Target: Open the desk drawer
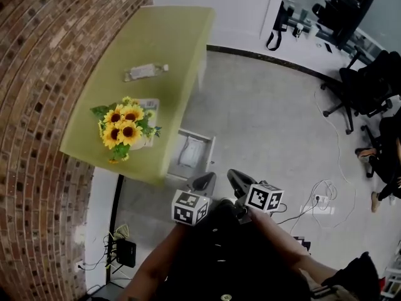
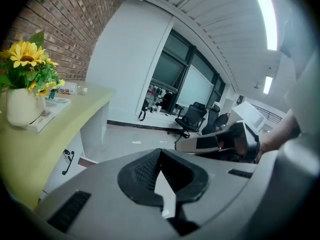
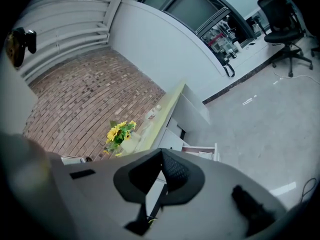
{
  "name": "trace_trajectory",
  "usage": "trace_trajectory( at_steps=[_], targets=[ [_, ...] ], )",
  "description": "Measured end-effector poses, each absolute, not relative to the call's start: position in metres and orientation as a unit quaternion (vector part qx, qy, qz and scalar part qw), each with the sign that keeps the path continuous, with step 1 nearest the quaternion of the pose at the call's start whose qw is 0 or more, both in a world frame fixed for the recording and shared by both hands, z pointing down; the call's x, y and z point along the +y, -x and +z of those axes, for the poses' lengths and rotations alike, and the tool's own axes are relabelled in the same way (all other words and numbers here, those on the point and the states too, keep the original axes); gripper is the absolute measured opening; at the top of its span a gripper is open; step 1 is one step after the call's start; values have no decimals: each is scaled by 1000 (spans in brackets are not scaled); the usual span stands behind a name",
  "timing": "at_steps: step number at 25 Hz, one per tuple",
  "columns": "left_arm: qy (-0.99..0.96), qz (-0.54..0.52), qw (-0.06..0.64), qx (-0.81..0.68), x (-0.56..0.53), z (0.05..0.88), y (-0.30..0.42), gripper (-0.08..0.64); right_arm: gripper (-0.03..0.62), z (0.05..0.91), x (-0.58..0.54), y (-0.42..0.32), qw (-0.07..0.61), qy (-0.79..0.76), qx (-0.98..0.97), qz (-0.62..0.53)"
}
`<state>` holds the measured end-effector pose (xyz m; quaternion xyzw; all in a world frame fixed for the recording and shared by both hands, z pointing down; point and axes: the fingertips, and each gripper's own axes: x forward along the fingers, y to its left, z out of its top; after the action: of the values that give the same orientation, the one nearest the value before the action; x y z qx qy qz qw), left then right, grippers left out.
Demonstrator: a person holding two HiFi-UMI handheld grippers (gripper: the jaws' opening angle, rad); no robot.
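Observation:
The yellow-green desk (image 1: 156, 42) stands against the brick wall. Under its front edge a white drawer (image 1: 211, 150) is pulled out, with a pale flat item lying inside. Both grippers hover close to the person's body, a short way in front of the drawer and not touching it. My left gripper (image 1: 203, 180) is shut on nothing, its pads meeting at the tips (image 2: 159, 154). Beside it my right gripper (image 1: 235, 177) is also shut and empty (image 3: 161, 153). The right gripper view shows the open drawer (image 3: 202, 150) below the desk. A black drawer handle (image 2: 67, 161) shows in the left gripper view.
A vase of sunflowers (image 1: 125, 127) stands on a book on the desk, with a wrapped packet (image 1: 145, 71) farther back. Black office chairs (image 1: 369, 83) stand at the right. Cables (image 1: 326, 193) lie on the floor, and a black box with cables (image 1: 124, 251) sits by the wall.

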<state>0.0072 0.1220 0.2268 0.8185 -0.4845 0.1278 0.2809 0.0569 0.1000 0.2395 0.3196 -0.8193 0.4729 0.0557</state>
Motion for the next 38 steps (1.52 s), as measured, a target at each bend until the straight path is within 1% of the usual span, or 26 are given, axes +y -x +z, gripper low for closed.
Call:
trace_trajectory(
  at_steps=[7, 13, 20, 28, 33, 38],
  targets=[
    [-817, 136, 279, -486, 125, 230, -6, 9, 12, 241, 104, -59, 55, -323, -817, 475],
    [-813, 112, 287, -494, 122, 226, -5, 9, 12, 244, 107, -63, 57, -326, -813, 479],
    [-796, 126, 297, -512, 121, 239, 1, 9, 14, 252, 105, -53, 51, -310, -809, 497],
    [-769, 168, 320, -527, 115, 289, 22, 9, 14, 289, 75, -21, 50, -263, -809, 523],
    [-764, 196, 315, -528, 106, 323, 36, 9, 14, 325, 58, -7, 28, -253, -795, 551],
    [-756, 205, 306, -541, 88, 362, 43, 9, 14, 374, 35, 0, 27, -267, -776, 570]
  ],
)
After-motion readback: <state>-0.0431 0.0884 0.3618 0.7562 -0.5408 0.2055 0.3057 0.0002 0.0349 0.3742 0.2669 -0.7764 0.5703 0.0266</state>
